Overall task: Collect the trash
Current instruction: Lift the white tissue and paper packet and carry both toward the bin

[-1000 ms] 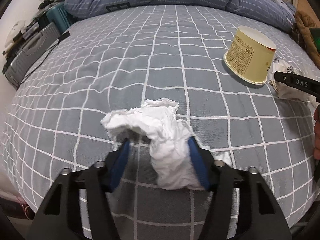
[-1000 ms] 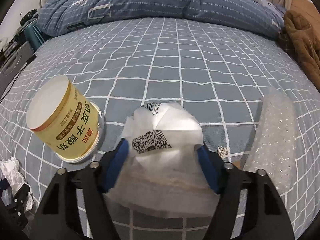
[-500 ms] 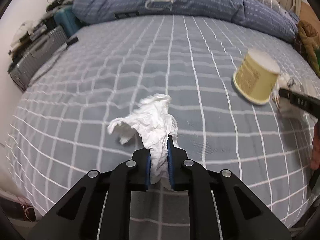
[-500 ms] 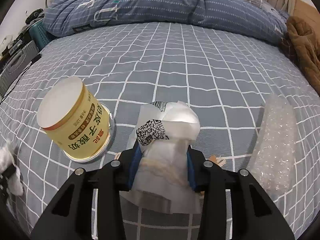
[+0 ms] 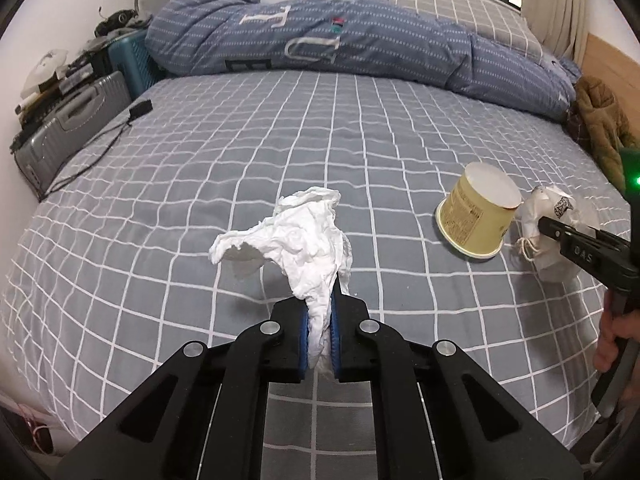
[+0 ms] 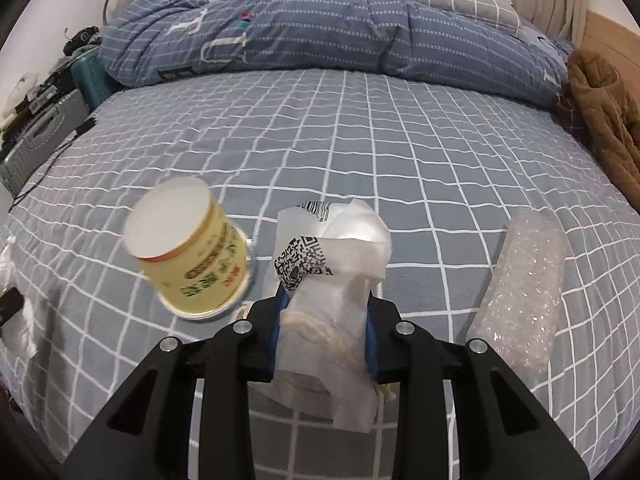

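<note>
2 sets of tongs lift trash above a grey checked bed [image 5: 360, 152].

A blue duvet [image 5: 360, 40] lies along the bed's far side; bubble wrap [image 6: 520, 292] and an overturned yellow cup [image 6: 192, 256] rest near its front edge. The right tongs [image 6: 324, 336], whose jaws have just been closing, clamp a white paper bag [image 6: 336, 280] beside the cup; the left tongs [image 5: 320, 336] pinch a crumpled tissue [image 5: 296, 240], held clear of the bed.
</note>
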{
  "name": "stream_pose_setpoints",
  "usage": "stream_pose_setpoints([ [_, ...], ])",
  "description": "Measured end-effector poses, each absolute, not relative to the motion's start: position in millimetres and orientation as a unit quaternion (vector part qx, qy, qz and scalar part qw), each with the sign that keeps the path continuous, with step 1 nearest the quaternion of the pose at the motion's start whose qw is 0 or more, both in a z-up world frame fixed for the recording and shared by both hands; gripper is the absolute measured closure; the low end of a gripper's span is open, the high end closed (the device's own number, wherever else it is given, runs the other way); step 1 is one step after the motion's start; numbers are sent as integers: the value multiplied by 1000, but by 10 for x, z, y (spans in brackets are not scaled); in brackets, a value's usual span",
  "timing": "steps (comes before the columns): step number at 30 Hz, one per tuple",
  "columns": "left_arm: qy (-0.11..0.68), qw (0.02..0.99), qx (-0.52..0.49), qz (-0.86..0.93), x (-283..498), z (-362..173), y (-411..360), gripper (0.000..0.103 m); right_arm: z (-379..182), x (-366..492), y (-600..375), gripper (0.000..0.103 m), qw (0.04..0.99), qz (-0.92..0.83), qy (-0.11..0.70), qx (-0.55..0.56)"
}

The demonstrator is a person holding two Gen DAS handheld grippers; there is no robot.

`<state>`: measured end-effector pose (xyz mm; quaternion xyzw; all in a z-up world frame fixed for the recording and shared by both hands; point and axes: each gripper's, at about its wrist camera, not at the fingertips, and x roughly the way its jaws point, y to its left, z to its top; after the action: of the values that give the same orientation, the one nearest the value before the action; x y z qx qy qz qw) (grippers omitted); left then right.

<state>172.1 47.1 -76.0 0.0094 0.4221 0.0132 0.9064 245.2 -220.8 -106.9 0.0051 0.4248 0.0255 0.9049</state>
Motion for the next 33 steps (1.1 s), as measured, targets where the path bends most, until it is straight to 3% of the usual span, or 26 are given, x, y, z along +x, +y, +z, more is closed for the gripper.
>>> stream_pose_setpoints([
  [33, 427, 903, -22, -23, 799, -791, 217, 95, -617, 1020, -1877, 74, 917, 68, 392, 1],
])
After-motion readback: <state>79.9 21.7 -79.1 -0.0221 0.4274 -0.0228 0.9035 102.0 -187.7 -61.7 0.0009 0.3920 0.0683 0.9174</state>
